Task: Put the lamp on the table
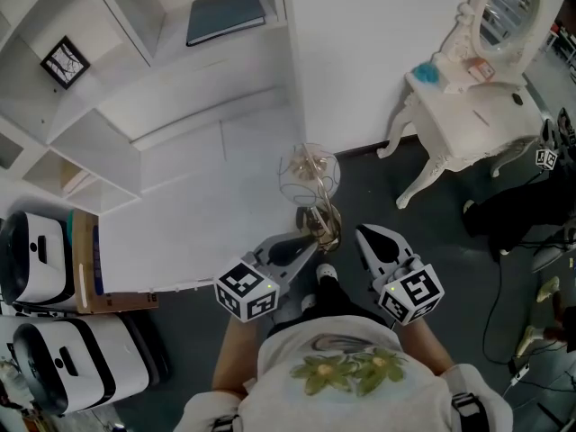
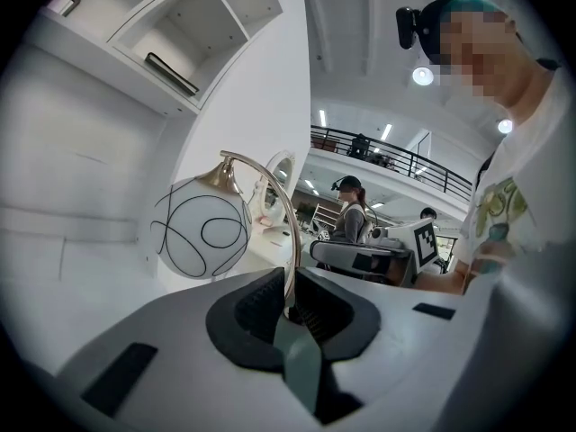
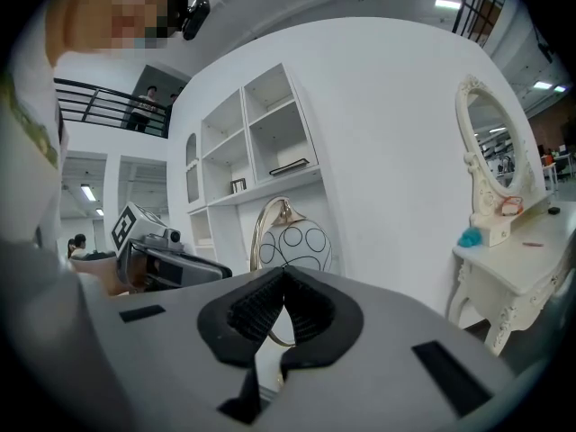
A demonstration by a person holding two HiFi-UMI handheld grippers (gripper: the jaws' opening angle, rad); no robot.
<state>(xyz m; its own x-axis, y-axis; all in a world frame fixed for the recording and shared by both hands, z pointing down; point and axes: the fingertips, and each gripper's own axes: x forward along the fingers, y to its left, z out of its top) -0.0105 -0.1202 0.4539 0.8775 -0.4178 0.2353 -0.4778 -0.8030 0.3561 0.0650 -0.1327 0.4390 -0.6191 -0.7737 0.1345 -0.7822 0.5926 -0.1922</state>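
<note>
Currently the left gripper is clamping the lamp. In the left gripper view its ribbed black pads are pressing on the thin gold stem, with only the stem's width between them. The stem is arching up and over to the left, and the white globe with black looping lines is hanging from its end, above and left of the jaws.

The right gripper is holding nothing. In the right gripper view its jaws are meeting at the tips, and the lamp is showing just beyond them.

From the head view, the white shelf unit is filling the left side. A dark book is lying flat in one compartment and a small framed picture is standing in another. The white dressing table is standing well apart, to the right, and is carrying an oval mirror and a turquoise object.

The lamp is sitting between the two grippers, low by the foot of the white wall, over the dark floor. Whether its base is touching the floor cannot be told.
</note>
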